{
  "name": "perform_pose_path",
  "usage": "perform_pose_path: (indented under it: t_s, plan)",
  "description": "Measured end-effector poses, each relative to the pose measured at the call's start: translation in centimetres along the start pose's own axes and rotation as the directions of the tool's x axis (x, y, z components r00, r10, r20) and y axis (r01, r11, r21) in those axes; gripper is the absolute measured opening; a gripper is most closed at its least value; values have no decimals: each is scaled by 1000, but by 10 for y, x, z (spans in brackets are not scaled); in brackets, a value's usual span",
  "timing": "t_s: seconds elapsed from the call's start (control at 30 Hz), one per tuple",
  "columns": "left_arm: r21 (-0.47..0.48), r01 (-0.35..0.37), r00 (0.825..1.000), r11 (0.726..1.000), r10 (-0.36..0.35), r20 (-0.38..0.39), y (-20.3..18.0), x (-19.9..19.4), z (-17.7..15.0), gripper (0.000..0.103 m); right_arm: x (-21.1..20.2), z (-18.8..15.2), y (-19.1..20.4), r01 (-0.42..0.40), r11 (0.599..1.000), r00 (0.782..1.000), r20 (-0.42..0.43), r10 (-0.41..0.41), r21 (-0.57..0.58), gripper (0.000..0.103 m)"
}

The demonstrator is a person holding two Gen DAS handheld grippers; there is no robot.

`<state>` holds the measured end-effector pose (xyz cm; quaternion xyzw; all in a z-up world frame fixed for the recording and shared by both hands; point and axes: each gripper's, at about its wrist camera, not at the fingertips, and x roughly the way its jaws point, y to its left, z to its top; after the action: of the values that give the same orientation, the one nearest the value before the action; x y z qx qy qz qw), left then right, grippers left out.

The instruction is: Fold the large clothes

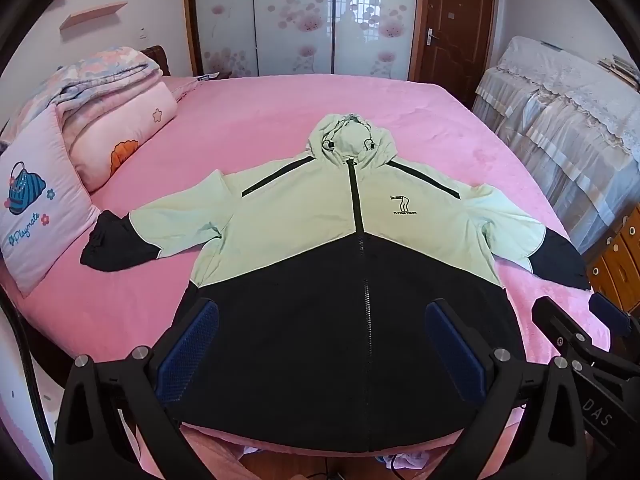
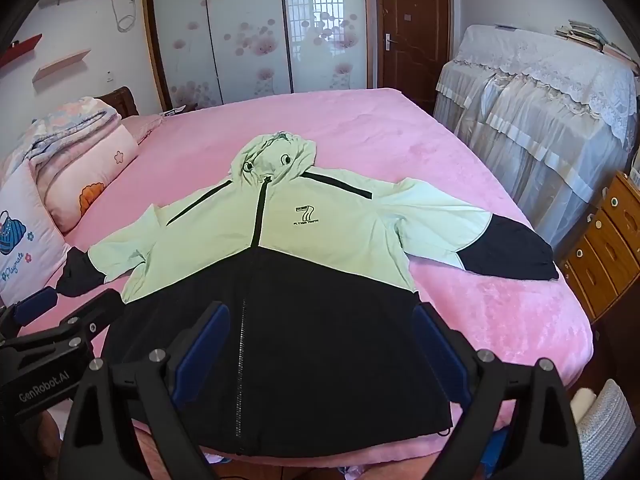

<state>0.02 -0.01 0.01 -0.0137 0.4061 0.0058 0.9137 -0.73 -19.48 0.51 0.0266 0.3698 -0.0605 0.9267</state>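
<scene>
Both grippers, left gripper (image 1: 322,322) and right gripper (image 2: 322,326), spread wide above jacket (image 1: 348,248).

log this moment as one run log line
stage: pre-fold | jacket: flat on bed, zipped, sleeves out | left gripper: open | right gripper: open

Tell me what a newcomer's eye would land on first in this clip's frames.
The mint-green and black hooded jacket dominates, laid flat and zipped on the pink bed, sleeves spread to both sides and hood pointing away from the cameras. Next come the two grippers: the left gripper and the right gripper both hover open over the jacket's black lower half. A stack of folded quilts and pillows lies at the bed's left edge.
</scene>
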Motion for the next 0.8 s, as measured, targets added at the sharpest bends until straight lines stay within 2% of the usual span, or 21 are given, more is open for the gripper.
perform_pose_path:
  t_s: [0.27, 0.43, 0.8]
  plan:
    - [-21, 6, 1000, 1000, -6, -10, 15, 2, -7, 102, -2, -4, -2, -3, 1000, 1000, -9, 3, 3, 94]
    - [-26, -4, 1000, 1000, 3, -27, 7, 4, -1, 102, 1, -4, -1, 2, 1000, 1000, -10, -2, -2, 94]
    - [-15, 8, 1000, 1000, -8, -10, 3, -3, 1, 102, -5, -6, -3, 5, 1000, 1000, -4, -5, -7, 94]
